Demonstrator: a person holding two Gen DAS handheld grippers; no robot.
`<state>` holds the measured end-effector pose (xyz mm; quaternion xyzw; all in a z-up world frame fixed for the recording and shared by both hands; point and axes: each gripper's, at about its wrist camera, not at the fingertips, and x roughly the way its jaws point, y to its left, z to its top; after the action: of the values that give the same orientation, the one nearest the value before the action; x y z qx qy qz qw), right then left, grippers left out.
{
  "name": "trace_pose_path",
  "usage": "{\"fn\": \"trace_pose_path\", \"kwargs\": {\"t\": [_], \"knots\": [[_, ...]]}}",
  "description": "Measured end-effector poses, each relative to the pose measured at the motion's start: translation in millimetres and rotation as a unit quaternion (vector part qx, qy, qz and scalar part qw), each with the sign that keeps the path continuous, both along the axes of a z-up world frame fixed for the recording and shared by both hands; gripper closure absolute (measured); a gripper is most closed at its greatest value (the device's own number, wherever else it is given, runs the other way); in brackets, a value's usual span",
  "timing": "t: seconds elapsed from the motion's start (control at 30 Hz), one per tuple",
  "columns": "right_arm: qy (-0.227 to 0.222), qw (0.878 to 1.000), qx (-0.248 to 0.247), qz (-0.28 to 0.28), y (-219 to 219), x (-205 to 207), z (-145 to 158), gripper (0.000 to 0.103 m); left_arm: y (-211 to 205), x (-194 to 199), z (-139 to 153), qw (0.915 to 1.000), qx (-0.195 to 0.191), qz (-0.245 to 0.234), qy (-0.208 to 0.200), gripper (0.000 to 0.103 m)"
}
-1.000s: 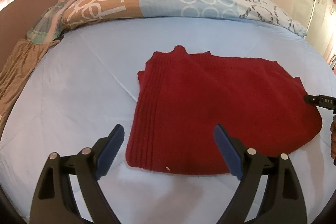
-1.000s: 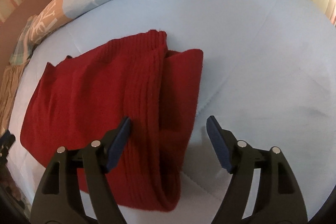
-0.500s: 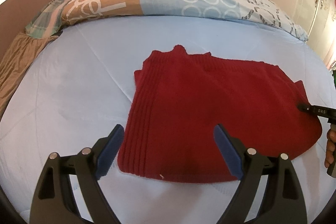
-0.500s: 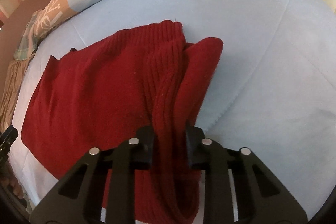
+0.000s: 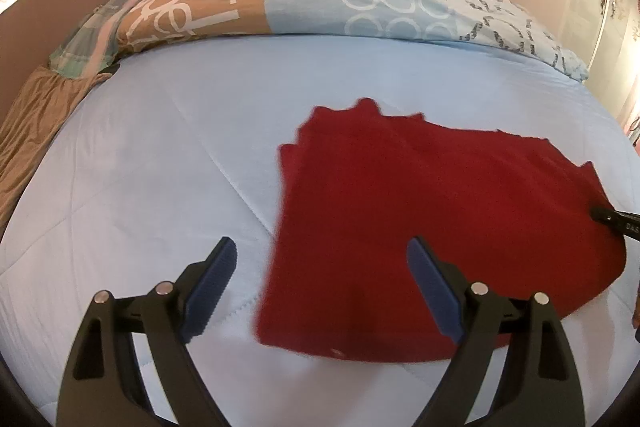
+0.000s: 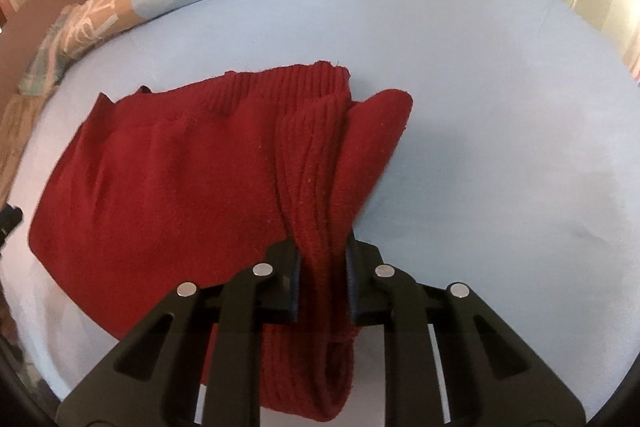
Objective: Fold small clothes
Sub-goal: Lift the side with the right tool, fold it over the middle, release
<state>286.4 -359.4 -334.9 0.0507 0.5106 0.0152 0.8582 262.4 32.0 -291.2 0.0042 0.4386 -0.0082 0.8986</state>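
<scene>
Where the left wrist camera looks down the bed, the red sweater (image 5: pixel 432 223) lies spread on the pale blue bedsheet (image 5: pixel 168 163), well short of the patterned pillow (image 5: pixel 320 3) at the head end. The left gripper (image 5: pixel 320 267) hovers over the sweater's near corner with its jaws wide apart and nothing between them; its right finger hangs above red knit, its left finger above bare sheet beside the sweater. At the sweater's far right edge, the tip of the right gripper shows as a dark sliver touching the cloth. The picture is a little blurred along the sweater's near hem.

Since the right wrist camera sits close, it shows more. The right gripper (image 6: pixel 322 273) has its jaws nearly closed on a bunched ridge of ribbed knit, several layers thick, at the sweater's right side. The rest of the sweater (image 6: pixel 160 183) stretches away to the left, flat on the sheet, again well short of the pillow.

The knit looks thick, soft and limp, with no stiffness of its own, so it will likely sag and drag wherever it is unsupported, though it seems light and not slippery. A good hold for the free gripper appears to be the ribbed hem at the near corner, taking all layers at once so the fold stays square.
</scene>
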Motion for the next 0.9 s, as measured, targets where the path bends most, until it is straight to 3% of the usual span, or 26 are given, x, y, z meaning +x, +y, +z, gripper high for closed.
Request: {"fn": "trace_pose_path", "kwargs": {"t": [0.2, 0.37, 0.7, 0.9], "knots": [[0.0, 0.998, -0.049, -0.035, -56, -23, 20, 0.086, -22, -2, 2, 0.9998, -0.007, -0.016, -0.002, 0.015], [-0.014, 0.998, -0.049, -0.031, -61, -27, 45, 0.086, -40, 0, 5, 0.9995, -0.014, -0.03, -0.002, 0.015], [-0.065, 0.998, 0.003, 0.008, 25, -13, 97, 0.086, -26, 5, 27, 0.9994, -0.015, -0.024, -0.018, 0.015], [-0.063, 0.997, 0.022, 0.03, 97, 4, 97, 0.086, 0, 5, 37, 0.9995, -0.019, -0.007, -0.024, 0.015]]}}
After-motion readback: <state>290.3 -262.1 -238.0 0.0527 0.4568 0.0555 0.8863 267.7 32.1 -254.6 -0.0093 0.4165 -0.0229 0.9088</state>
